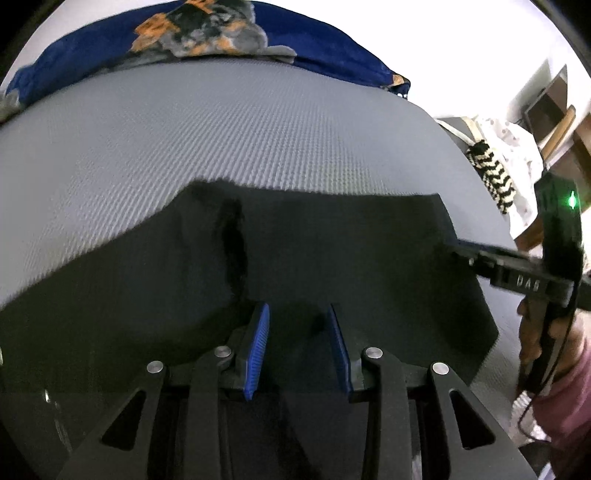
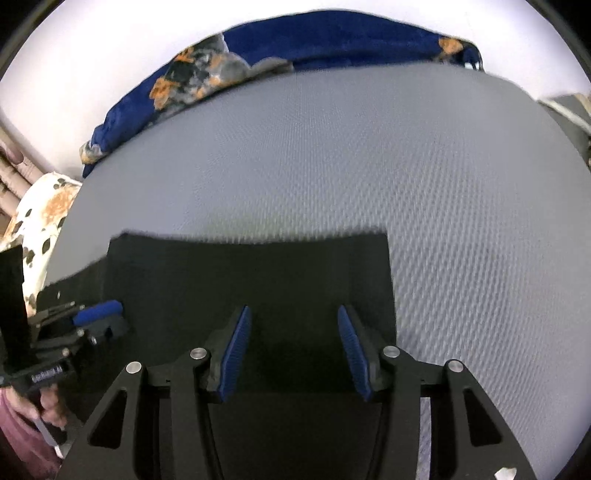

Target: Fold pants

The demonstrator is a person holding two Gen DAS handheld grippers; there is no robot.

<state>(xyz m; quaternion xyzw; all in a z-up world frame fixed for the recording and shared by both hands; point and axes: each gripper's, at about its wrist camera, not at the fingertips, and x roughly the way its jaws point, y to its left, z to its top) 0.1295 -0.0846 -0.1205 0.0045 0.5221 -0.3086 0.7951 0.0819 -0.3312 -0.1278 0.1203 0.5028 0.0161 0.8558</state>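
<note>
Black pants (image 1: 332, 240) lie flat on the grey textured bed surface (image 1: 240, 140), with a dark crease left of centre. My left gripper (image 1: 297, 314) is open just above the pants, nothing between its blue pads. In the right wrist view the pants (image 2: 258, 273) form a neat dark rectangle on the grey surface (image 2: 369, 155). My right gripper (image 2: 293, 314) is open over their near right part, and holds nothing. The left gripper (image 2: 98, 312) shows at the left edge of that view; the right gripper (image 1: 461, 249) shows at the pants' right edge in the left wrist view.
A blue blanket with orange and grey flowers (image 1: 207, 33) is bunched along the far edge of the bed, also in the right wrist view (image 2: 295, 44). A floral pillow (image 2: 40, 218) lies left. A black-and-white zigzag cloth (image 1: 491, 170) and wooden furniture (image 1: 557, 110) are at right.
</note>
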